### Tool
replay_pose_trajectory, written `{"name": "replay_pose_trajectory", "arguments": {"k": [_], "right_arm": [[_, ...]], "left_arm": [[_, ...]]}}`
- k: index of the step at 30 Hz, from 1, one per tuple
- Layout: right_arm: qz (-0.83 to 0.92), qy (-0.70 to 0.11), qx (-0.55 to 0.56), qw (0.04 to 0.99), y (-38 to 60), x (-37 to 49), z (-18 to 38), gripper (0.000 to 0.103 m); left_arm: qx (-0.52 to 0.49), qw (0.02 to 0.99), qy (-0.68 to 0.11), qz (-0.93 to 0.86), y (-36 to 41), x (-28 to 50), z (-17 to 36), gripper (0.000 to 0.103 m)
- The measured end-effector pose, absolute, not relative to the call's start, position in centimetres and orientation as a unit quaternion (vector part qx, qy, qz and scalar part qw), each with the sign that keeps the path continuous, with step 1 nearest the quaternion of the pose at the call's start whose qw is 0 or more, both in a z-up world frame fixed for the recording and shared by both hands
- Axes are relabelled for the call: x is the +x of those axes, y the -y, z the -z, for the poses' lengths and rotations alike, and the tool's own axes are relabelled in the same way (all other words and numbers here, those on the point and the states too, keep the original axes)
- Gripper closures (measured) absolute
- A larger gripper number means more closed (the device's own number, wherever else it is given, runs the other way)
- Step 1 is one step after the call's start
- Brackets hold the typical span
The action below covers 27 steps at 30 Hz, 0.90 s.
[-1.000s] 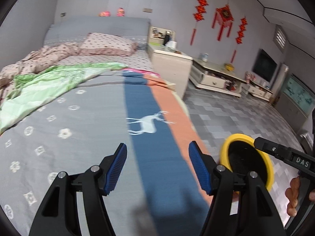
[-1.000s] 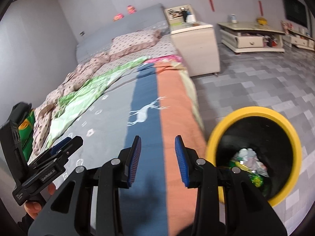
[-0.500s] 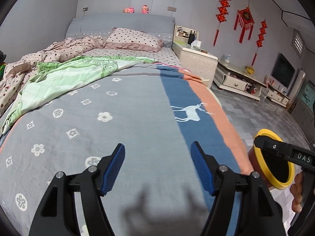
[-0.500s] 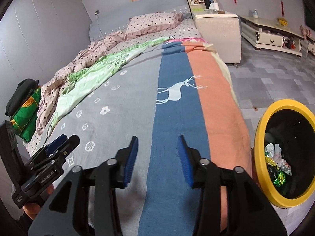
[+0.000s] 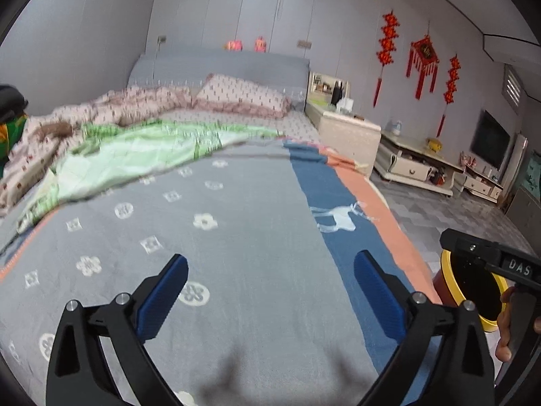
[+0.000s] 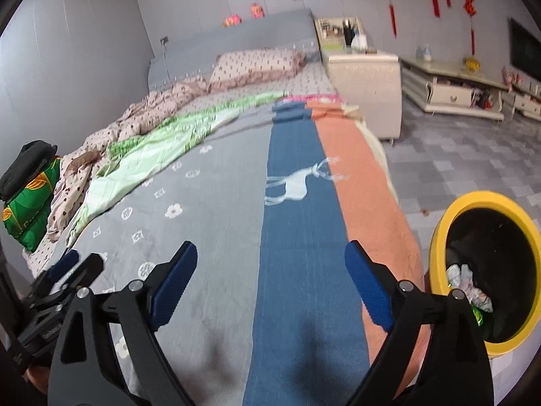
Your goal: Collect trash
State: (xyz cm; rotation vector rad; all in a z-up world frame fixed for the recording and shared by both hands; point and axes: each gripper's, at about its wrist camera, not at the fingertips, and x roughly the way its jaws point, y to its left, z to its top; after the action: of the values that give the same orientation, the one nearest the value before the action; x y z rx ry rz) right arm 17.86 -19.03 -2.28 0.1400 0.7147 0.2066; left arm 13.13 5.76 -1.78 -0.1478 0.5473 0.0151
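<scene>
A yellow-rimmed bin (image 6: 487, 267) stands on the floor by the bed's right side, with crumpled wrappers (image 6: 468, 286) inside; its rim (image 5: 449, 284) shows at the right edge of the left wrist view. My left gripper (image 5: 270, 291) hovers over the grey blanket (image 5: 236, 237), its jaws opening wide with nothing between them. My right gripper (image 6: 270, 280) hangs above the blanket's blue stripe (image 6: 294, 237), jaws also opening, nothing between them. Part of the other tool and a hand (image 5: 507, 324) appear at the right of the left wrist view. No loose trash shows on the bed.
A green quilt (image 5: 142, 155), a floral duvet (image 5: 101, 115) and a pillow (image 5: 243, 96) lie at the bed's head. A bedside cabinet (image 6: 365, 81) and low TV unit (image 6: 449, 84) stand on the tiled floor (image 6: 456, 155). Folded green cloth (image 6: 27, 209) sits at far left.
Both grippers have opened much wider. Both views swung left from the bin toward the bed's middle; the bin now sits farther to the right edge.
</scene>
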Motion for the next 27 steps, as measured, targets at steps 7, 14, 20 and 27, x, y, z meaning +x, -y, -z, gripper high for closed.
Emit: {"name": "replay_pose_trajectory", "arguments": {"k": [7,14,20,27], "right_arm": [[-0.048,-0.296,0.071,0.951,19.8,16.0,1.0,0.01],[-0.011,-0.248,0.076,0.966,20.5,13.7,-0.1,0.008],[-0.006,-0.222,0.082,0.972,20.7,11.6,-0.8,0.008],[0.001,-0.214,0.085,0.973,20.9,10.5,-1.2,0.008]], "left_arm": [[-0.053,0.974,-0.218,-0.004,-4.7,10.4,-0.9,0.008],[-0.053,0.983,-0.177,0.001,-3.9,7.8,-2.9,0.008],[-0.066,0.985,-0.159,0.007,-3.8,6.3,-3.7,0.008],[-0.084,0.984,-0.158,0.009,-4.6,5.9,-3.9,0.008]]}}
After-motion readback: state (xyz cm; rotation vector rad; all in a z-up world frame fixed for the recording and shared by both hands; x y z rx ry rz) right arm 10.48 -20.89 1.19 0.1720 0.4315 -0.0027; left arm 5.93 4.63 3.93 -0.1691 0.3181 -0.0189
